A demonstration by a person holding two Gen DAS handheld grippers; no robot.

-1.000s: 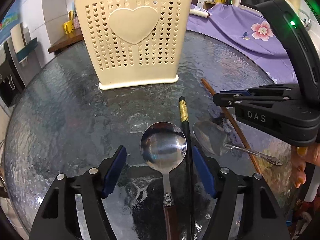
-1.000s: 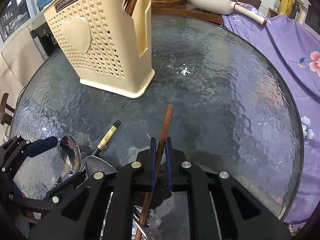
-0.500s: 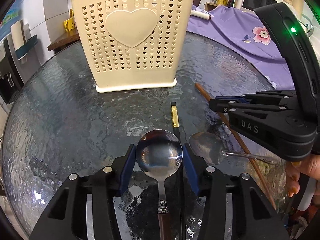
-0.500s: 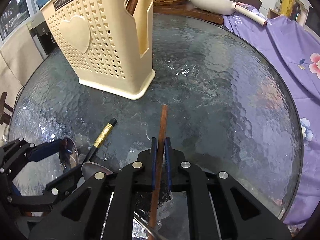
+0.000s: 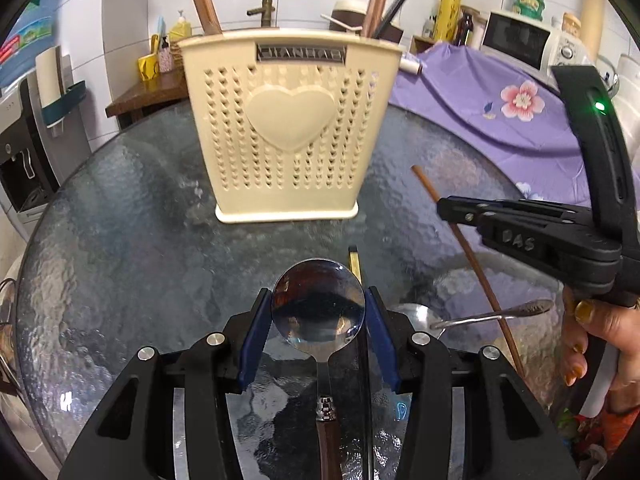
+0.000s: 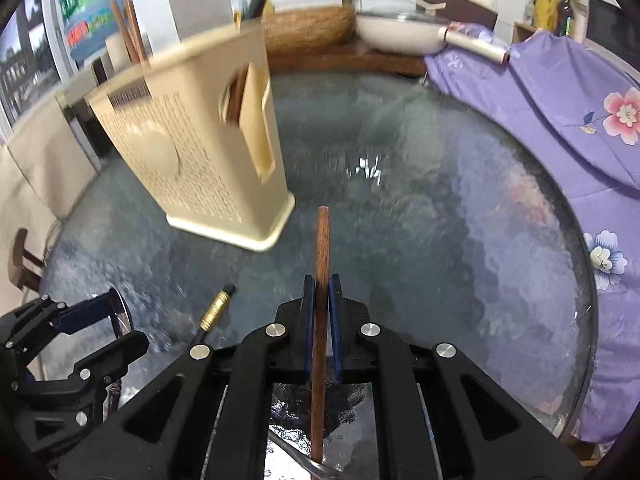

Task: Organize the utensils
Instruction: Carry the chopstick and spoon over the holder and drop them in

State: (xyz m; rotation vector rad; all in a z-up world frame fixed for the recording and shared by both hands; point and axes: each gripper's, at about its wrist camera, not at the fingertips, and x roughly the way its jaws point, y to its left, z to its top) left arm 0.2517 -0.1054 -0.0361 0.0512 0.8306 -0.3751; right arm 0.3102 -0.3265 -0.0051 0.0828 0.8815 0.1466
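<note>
The round glass table point(image 5: 120, 240) carries a cream holder point(image 5: 288, 132) standing upright near its far side, already stocked with a few sticks and handles that poke above its rim. Both tools point down at the near side of the glass.

The left gripper point(image 5: 318, 320) is about half open, its blue pads pressing the rim of a round spoon point(image 5: 319, 306) from each side; the bowl looks lifted off the glass. The right gripper point(image 6: 321, 312) is clamped nearly shut on a brown chopstick point(image 6: 322, 248), which sticks out ahead of the fingers.

A black chopstick point(image 6: 216, 310) with a gold band and a small spoon point(image 5: 416, 316) lie on the glass between the two tools.

To do this step well, lift both pieces clear before travelling, since the spoon's rim gives the pads little to bite on. Then tip each one upright over the holder's open top. Which compartment suits which is hard to judge, as the right view is blurred.
</note>
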